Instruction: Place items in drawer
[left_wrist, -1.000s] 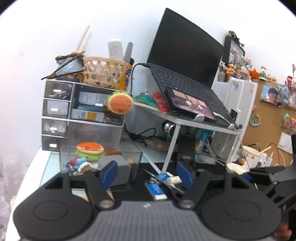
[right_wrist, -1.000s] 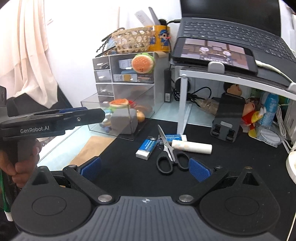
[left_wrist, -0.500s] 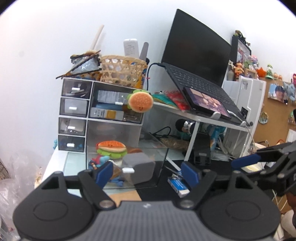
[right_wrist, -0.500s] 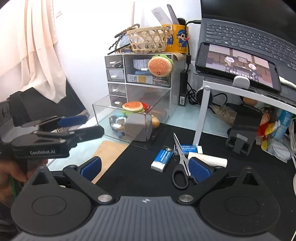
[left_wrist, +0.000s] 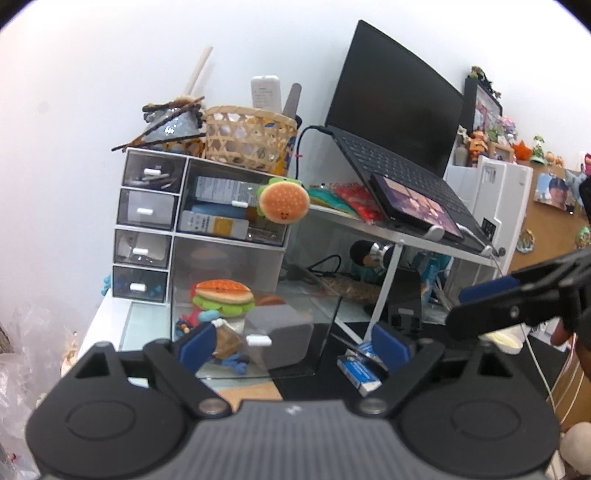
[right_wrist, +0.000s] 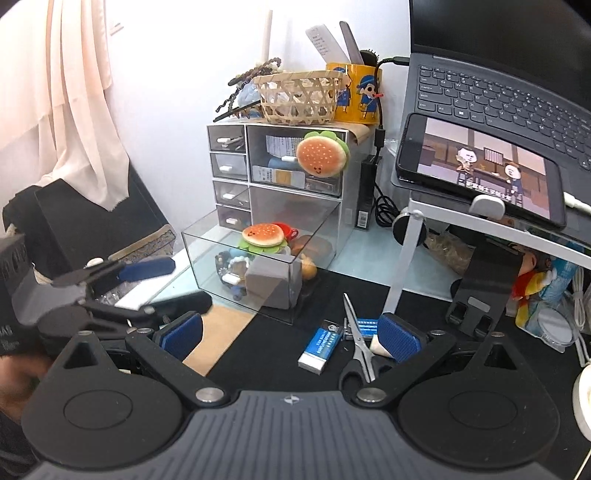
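Cluttered worktop (right_wrist: 258, 354), lower centre: both tools, left tool (left_wrist: 293, 341) and right tool (right_wrist: 290, 332), gape empty. Scissors (right_wrist: 356, 332) overlap eraser (right_wrist: 321, 345), apparently; snagging risks misgrasp near crowded clear drawer (right_wrist: 258, 273).

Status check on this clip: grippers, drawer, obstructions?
Left gripper and right gripper open, empty. Clear drawer pulled out, toys inside. Scissors, eraser on mat; path unobstructed.

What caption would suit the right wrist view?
Open right claw hovers over scissors and eraser, facing a pulled-out clear drawer of toys.
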